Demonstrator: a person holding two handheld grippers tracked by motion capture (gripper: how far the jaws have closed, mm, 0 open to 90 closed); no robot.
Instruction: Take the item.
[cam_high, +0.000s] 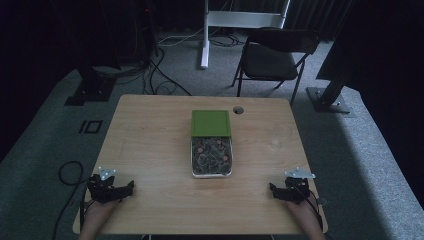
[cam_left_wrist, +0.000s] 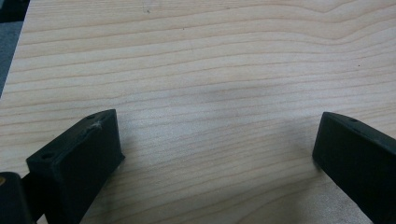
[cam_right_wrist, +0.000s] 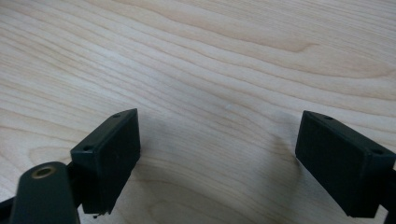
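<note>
From the high view I see the desk (cam_high: 150, 150), light wood, with a clear box (cam_high: 212, 156) at its centre; its green lid (cam_high: 211, 123) is slid back toward the far edge, leaving the nearer part uncovered. Inside lies a dark jumble with reddish bits that I can't make out in this dim light. My left gripper (cam_high: 122, 190) rests near the front left corner, my right gripper (cam_high: 278, 192) near the front right, both well apart from the box. The hands are cut off at the bottom edge. A folding chair (cam_high: 272, 57) stands beyond the desk

In the left gripper view, the jaws stand wide apart over bare wood, nothing between them

In the right gripper view, I see the same: jaws spread, only wood grain between
</note>
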